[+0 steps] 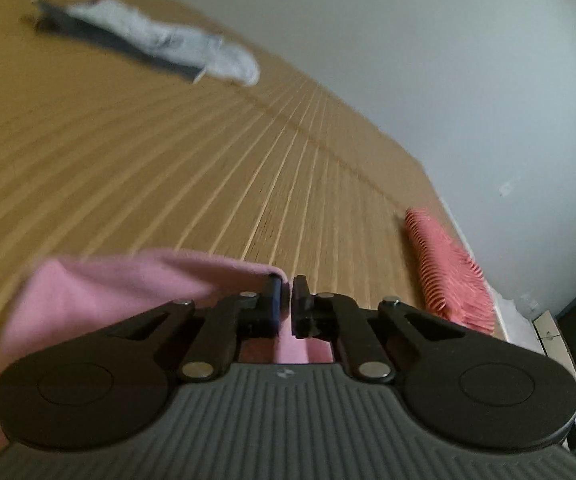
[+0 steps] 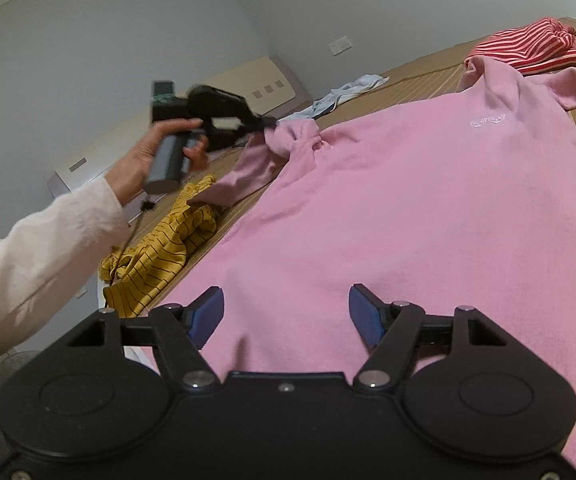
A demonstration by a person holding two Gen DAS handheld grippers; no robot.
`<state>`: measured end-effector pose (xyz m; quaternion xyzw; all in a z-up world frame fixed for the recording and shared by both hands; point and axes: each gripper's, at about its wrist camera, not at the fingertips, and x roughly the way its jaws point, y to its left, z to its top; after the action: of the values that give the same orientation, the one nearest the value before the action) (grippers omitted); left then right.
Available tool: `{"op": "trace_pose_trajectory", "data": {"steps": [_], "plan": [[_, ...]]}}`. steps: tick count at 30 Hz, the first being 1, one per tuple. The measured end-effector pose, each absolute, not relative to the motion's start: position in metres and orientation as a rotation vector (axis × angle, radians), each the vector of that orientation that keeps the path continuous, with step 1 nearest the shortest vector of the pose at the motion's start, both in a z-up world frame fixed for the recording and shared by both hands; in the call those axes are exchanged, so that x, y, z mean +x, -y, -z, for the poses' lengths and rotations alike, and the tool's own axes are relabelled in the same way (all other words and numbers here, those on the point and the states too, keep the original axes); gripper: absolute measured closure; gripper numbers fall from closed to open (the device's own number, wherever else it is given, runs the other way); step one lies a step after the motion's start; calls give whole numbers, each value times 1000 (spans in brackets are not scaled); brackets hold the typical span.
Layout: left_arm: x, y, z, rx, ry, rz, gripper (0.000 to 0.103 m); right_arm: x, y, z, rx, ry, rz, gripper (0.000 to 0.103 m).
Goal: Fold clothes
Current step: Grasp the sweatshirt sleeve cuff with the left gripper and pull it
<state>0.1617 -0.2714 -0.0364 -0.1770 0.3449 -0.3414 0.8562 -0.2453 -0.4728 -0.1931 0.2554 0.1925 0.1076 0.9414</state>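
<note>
Holding a claw in each hand, you worked over a big pink top (image 2: 408, 216) spread on a bamboo mat (image 1: 167, 168). Your left claw (image 1: 286, 304) was clenched tight on a bit of the pink top, at the sleeve end (image 2: 288, 136). Pink cloth sat pinched between its two fingers and hung down under them and off to their left. In the right claw's view, that sleeve was lifted up off the mat and bunched at the tip of the left claw (image 2: 265, 123). Your left hand (image 2: 155, 152), in a pale sleeve (image 2: 39, 248), gripped the handle.

Your right claw (image 2: 285, 314) was released, with its blue pads (image 2: 207, 312) wide apart. It hovered low over the bottom part of the pink top. Nothing was pinched between the pads, and you could not tell if they touched the cloth.

To the left of the right claw lay a yellow striped cloth (image 2: 159, 248), just beside the pink top. Far ahead of the right claw and to its right, a red striped cloth (image 2: 528, 44) sat by the neck of the pink top. Far ahead of the left claw and to its left lay a pale blue cloth (image 1: 167, 40), well apart from it.
</note>
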Motion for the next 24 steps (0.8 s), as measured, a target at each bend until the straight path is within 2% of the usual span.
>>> {"op": "trace_pose_trajectory", "data": {"steps": [4, 7, 12, 14, 16, 18, 20, 24], "plan": [[131, 263, 21, -252, -658, 748, 97, -247, 473, 193, 522, -393, -221, 31], [113, 241, 31, -263, -678, 762, 97, -249, 472, 192, 520, -393, -221, 31], [75, 218, 54, -123, -700, 766, 96, -250, 472, 191, 529, -391, -224, 30], [79, 208, 59, -187, -724, 771, 96, -250, 471, 190, 526, -392, -227, 28], [98, 205, 63, -307, -764, 801, 89, -250, 470, 189, 523, -393, -228, 28], [118, 213, 66, -367, -804, 805, 76, -251, 470, 188, 524, -392, -229, 28], [137, 229, 68, -355, -834, 760, 47, -250, 470, 188, 525, -392, -228, 28], [170, 260, 82, -362, -876, 731, 46, -247, 469, 188, 530, -392, -228, 28]]}}
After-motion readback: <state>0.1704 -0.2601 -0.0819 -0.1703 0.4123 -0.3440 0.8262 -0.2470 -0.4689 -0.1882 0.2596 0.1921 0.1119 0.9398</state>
